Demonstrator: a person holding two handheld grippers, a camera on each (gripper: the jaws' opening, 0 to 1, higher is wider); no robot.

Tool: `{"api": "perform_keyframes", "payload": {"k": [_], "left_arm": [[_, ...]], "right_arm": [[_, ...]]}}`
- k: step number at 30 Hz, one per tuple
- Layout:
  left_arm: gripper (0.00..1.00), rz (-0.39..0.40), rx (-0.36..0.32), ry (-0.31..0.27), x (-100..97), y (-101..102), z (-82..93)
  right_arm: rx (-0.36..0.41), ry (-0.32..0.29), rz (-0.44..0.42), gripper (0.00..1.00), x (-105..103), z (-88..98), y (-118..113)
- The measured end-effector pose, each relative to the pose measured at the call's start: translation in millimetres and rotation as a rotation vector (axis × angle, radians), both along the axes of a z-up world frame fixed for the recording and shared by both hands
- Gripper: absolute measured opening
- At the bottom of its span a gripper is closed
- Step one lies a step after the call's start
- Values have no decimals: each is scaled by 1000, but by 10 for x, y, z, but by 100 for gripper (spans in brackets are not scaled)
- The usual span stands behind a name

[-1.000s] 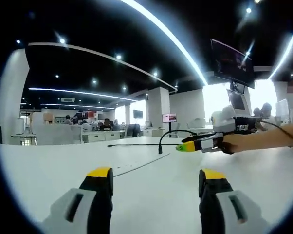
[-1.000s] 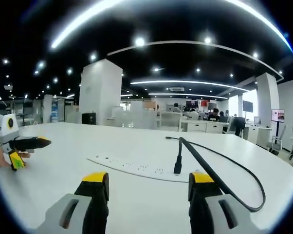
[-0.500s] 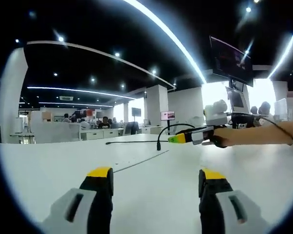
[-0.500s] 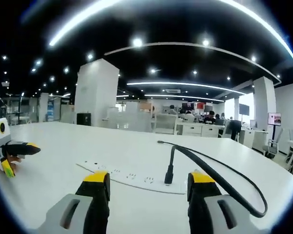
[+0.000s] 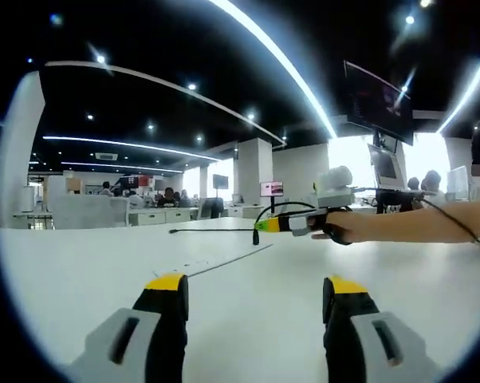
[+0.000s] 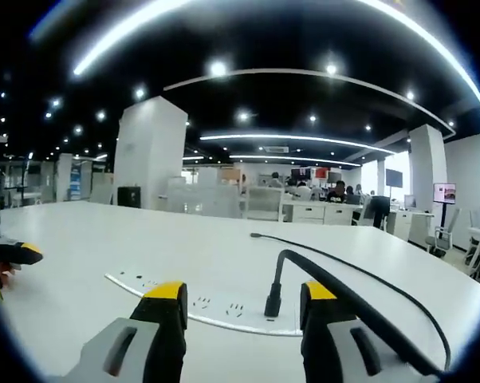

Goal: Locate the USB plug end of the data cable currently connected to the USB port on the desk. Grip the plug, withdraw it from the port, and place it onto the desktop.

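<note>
Right gripper: jaws apart, yellow-tipped, rising from 6 o'clock of the right gripper view, holding nothing. USB plug standing upright in the white power strip, seen in the gap between the two jaws, nearer the right-hand jaw at about 5 o'clock of centre; whether any jaw touches it cannot be told. Black data cable arching up out of the plug, then sweeping away toward 3 o'clock and looping back over the white desk; far end of the cable lying at roughly 1 o'clock of the plug. Power strip flat on the desk, running from 9 o'clock toward 4 o'clock just past the jaw tips.

Left gripper: jaws likewise apart and empty, low over bare desk in the left gripper view. Also visible at the 9 o'clock edge of the right gripper view, well apart from the strip. In the left gripper view, right gripper reaching in from 3 o'clock, held by a hand, its yellow-green tip beside the small dark plug. Open office with ceiling lights and distant seated people in the background.
</note>
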State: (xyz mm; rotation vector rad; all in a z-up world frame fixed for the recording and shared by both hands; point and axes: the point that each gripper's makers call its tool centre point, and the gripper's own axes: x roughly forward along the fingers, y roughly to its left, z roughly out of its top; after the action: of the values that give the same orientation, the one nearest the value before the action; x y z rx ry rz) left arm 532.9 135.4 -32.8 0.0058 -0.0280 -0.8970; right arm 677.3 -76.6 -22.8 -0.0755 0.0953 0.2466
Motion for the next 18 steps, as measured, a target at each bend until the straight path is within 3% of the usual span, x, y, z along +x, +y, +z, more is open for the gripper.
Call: {"api": "perform_keyframes", "payload": {"k": [11,18], "left_arm": [[68,-7,4,1,-17,-17,-4],[68,-11,2,2,-20,-26,-4]], "right_arm": [[72,-15,-62,49,148,87,-124],[171,-37,-91,43,213,179,-182]]}}
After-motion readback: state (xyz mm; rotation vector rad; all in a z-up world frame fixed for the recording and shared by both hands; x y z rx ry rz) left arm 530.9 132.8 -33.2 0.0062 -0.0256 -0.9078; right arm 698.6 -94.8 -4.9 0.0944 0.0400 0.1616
